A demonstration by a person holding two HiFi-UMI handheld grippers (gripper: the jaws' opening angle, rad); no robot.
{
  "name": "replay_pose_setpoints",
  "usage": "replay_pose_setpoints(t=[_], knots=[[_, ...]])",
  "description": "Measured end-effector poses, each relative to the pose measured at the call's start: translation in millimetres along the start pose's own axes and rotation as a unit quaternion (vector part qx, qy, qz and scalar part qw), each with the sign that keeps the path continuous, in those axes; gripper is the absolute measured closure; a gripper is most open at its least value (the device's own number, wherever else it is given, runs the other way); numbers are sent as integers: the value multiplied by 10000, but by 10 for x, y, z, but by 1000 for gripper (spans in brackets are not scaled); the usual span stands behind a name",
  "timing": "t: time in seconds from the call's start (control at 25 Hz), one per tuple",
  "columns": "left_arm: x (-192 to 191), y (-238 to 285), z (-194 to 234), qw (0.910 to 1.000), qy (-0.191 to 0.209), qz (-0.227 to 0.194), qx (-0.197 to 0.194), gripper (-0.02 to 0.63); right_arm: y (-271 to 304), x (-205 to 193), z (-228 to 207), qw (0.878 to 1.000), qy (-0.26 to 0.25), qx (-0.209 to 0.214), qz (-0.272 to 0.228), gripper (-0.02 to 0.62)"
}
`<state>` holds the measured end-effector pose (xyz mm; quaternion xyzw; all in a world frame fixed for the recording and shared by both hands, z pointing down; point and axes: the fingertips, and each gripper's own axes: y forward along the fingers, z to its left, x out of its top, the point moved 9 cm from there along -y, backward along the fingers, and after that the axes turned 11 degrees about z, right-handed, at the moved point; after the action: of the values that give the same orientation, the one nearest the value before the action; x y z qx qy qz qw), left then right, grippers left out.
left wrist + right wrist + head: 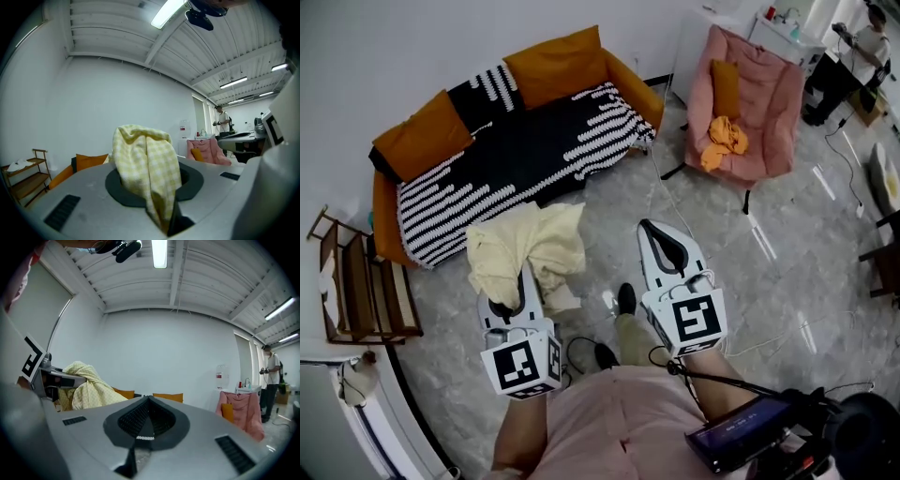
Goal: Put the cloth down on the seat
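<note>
Left gripper view shows your left claw (pixel 149 161) pinching the yellow checked cloth (pixel 140 145), which drapes over its tips. Your right claw (pixel 147 397), just beside it, is pressed together.

Left tongs (pixel 525 279) clamped, right tongs (pixel 653 228) seemingly closed.

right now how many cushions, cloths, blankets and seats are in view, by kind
orange cushions: 3
cloths: 2, a yellow checked cloth and an orange cloth
striped blanket: 1
seats: 2, the sofa and the pink chair
total: 8
</note>
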<state>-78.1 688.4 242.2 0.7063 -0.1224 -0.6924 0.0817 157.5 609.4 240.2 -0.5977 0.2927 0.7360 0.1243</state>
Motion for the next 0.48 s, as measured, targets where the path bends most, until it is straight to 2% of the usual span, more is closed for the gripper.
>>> replay_pose_setpoints(t=[0.48], knots=[[369, 1301, -151, 9996, 200, 164, 95, 514, 1157, 77, -857, 9991, 312, 120, 256, 595]])
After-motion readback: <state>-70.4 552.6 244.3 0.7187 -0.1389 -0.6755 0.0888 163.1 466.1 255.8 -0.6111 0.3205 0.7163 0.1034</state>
